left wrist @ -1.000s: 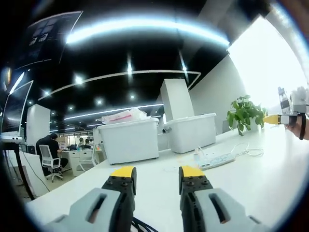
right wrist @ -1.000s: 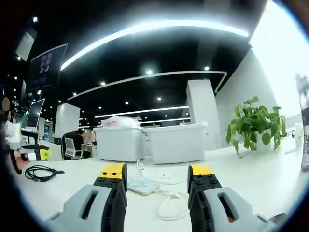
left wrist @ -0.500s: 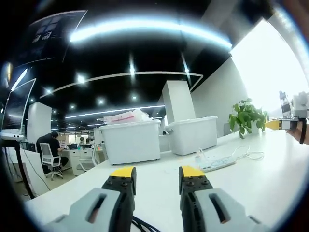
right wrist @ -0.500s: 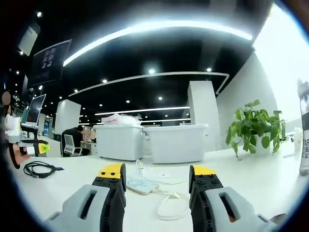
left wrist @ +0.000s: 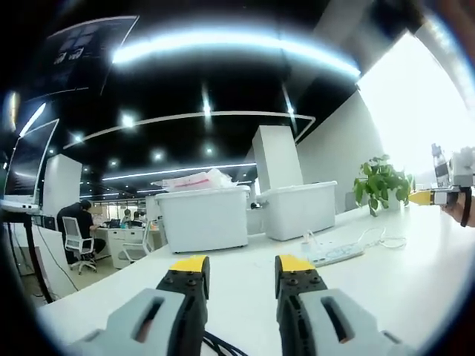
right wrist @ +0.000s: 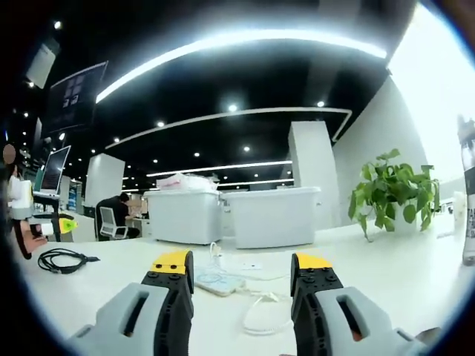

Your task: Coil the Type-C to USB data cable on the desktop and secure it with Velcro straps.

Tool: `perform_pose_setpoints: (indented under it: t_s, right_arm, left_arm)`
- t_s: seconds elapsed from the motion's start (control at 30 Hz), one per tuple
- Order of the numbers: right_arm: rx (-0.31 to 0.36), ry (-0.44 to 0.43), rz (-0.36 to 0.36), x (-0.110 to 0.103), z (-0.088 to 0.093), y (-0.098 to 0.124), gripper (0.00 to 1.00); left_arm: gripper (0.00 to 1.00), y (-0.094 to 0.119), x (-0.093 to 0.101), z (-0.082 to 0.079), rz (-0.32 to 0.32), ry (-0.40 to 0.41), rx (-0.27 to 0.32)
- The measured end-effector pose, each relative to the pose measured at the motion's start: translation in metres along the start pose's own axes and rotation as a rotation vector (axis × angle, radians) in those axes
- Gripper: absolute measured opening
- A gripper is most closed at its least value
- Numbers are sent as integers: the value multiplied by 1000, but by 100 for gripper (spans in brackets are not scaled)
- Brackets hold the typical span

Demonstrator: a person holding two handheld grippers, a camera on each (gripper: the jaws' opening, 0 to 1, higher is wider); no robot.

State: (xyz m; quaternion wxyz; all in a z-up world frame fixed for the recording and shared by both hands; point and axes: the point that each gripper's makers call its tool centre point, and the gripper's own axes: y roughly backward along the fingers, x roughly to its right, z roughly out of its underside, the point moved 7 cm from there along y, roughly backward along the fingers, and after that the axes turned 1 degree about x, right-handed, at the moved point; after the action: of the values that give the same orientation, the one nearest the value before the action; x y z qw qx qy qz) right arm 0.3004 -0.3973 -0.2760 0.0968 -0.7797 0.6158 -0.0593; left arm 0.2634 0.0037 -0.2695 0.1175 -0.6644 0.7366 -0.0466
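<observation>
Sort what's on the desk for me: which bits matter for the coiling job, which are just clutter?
Job: black cable, both grippers, the left and right, jaws open.
Clutter: power strip, white cord, two white bins, potted plant, bottle.

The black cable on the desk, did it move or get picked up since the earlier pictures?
No. The black cable lies loose on the white desk as before, untouched. Both views shifted only slightly, which is the cameras drifting with the hands. The left hand-held gripper and right hand-held gripper stay open and empty, and the power strip, bins and plant keep their places.
</observation>
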Motion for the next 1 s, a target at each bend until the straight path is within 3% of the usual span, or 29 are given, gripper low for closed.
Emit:
perform_pose_setpoints:
  t_s: [1.0]
  right_arm:
    - [-27, 19, -6, -1, 4, -1, 52]
  left_arm:
    - [37, -1, 5, 2, 24, -8, -15]
